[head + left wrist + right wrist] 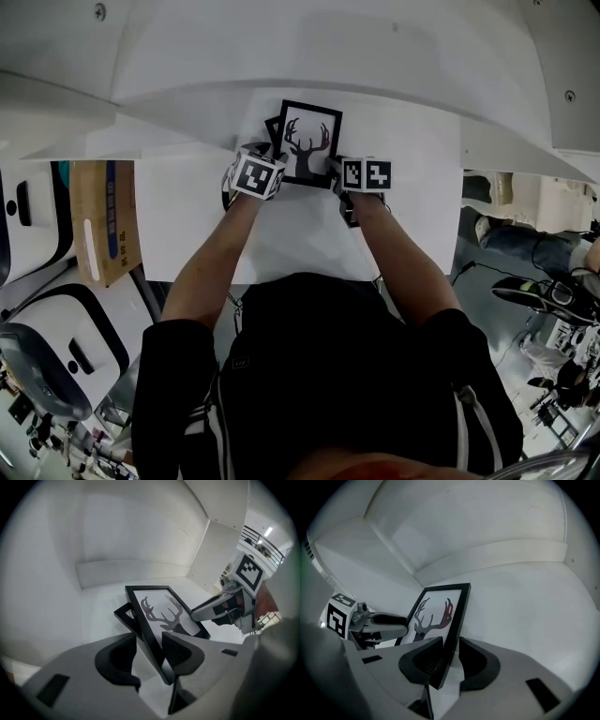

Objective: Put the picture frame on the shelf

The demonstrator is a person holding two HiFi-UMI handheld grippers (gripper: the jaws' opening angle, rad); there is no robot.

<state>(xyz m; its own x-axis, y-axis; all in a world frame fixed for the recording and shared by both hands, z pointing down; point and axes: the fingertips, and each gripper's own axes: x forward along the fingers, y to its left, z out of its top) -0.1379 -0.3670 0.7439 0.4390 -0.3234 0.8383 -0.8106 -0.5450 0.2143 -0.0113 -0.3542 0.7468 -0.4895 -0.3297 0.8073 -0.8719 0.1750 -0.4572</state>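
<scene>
A black picture frame with a deer silhouette stands tilted back on the white shelf, propped by its rear stand. My left gripper is at its left edge. In the left gripper view the frame edge lies between the jaws of this gripper, with a gap on one side, so it is open. My right gripper is at the frame's right edge. In the right gripper view its jaws press both sides of the frame, shut on it.
The shelf bay has a white back wall and side walls close around the frame. Below the shelf on the left are a cardboard box and white machines. Cables and gear lie on the floor at right.
</scene>
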